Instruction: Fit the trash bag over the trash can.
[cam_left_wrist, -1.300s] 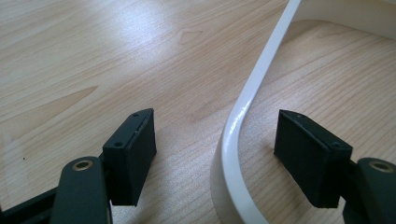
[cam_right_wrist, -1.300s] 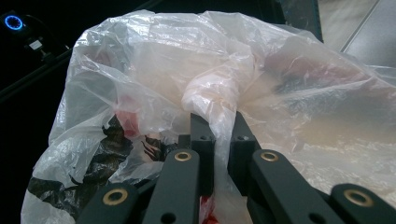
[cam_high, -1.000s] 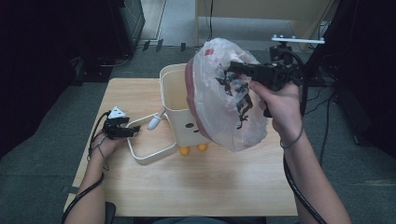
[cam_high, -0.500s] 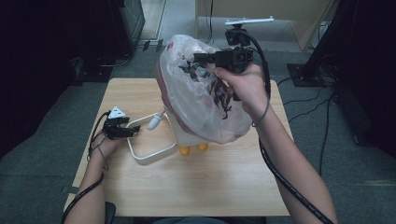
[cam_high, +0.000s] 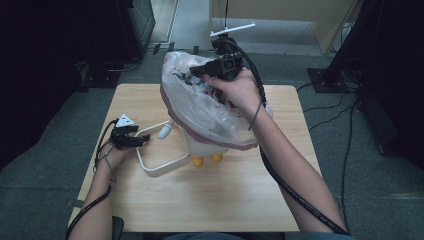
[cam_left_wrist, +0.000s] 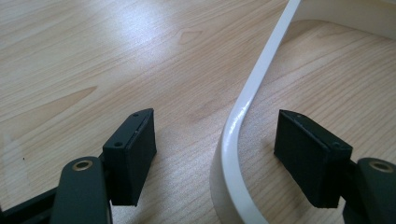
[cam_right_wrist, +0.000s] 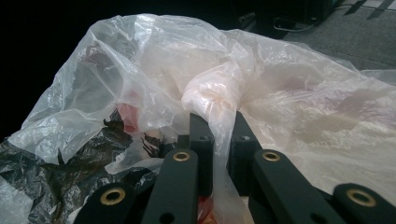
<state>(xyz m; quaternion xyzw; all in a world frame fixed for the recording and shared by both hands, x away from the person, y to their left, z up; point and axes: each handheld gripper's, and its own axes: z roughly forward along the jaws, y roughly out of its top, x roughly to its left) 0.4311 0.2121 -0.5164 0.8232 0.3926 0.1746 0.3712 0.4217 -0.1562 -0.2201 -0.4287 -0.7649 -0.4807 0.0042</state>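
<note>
My right gripper (cam_high: 200, 71) is clamped on a fold of the clear plastic bag (cam_high: 200, 107); in the right gripper view its two black jaws pinch a bunched twist of the film (cam_right_wrist: 212, 100) with almost no gap between them, and dark scraps and something red show through the plastic on the left of that view. In the high view the bag hangs lifted above the cream bin (cam_high: 205, 145), which stands near the middle of the table (cam_high: 240, 200) on small orange feet (cam_high: 198, 161), so the bag covers most of the bin's top. My left gripper (cam_high: 137, 141) sits low near the table's left edge with its jaws standing apart; in the left gripper view the bin's white loop handle (cam_left_wrist: 243, 116) runs between the two pads (cam_left_wrist: 133, 154) without either pad pressing on it, closer to the right-hand pad than the other. Compared with a second ago, the right hand and the bag have swung across from the table's right side toward its far edge and middle, and the bag now hides the bin's mouth that was open to view then; the left gripper has stayed where it was, jaws the same width around the handle
</note>
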